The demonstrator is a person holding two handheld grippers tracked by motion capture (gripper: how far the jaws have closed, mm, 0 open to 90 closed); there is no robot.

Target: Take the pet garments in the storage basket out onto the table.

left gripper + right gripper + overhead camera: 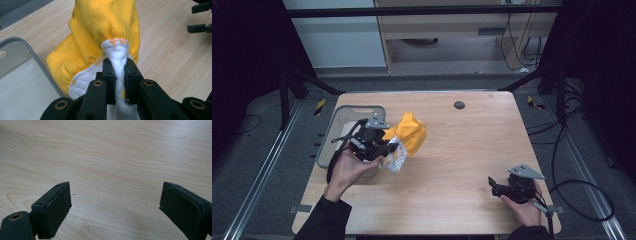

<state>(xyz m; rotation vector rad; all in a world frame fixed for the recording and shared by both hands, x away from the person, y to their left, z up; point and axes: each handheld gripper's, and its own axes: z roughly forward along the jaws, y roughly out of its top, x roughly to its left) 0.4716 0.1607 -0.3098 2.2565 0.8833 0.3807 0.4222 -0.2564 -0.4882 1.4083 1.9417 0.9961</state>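
Both grippers are in hand at the wooden table [462, 150]. At left of centre in the high view, the left gripper [393, 148] has its jaws closed tight on a yellow cloth [411, 132]. In the left gripper view the two black jaws stand at bottom centre, pinching a twisted white quilted fold of the cloth [105, 32] between them. The fold rises out of the jaws, and the yellow fleece side bulges above and to the left of it, filling the upper middle of that frame. Small orange marks show on the white lining, too blurred to read as writing.

Just left of the cloth in the high view, a grey tray [332, 131] sits at the table's left edge. In the left gripper view its rim [37, 61] curves across the lower left, and the cloth's lower edge lies just beside it.

At lower right of the high view, the right gripper [493, 186] is held low near the table's front edge, well apart from the cloth. The right gripper view shows its jaws spread wide with nothing between them, and bare pale wood grain beyond. The same gripper's jaw tips also show at the upper right corner of the left gripper view.

A small dark round disc [459, 105] is set in the tabletop near its far edge. Around the table the floor is grey, with metal rails [262, 165] along both sides and black cables [577, 200] looping at right. At the top of the frame stand pale wooden furniture [452, 30] and a white panel [337, 35].
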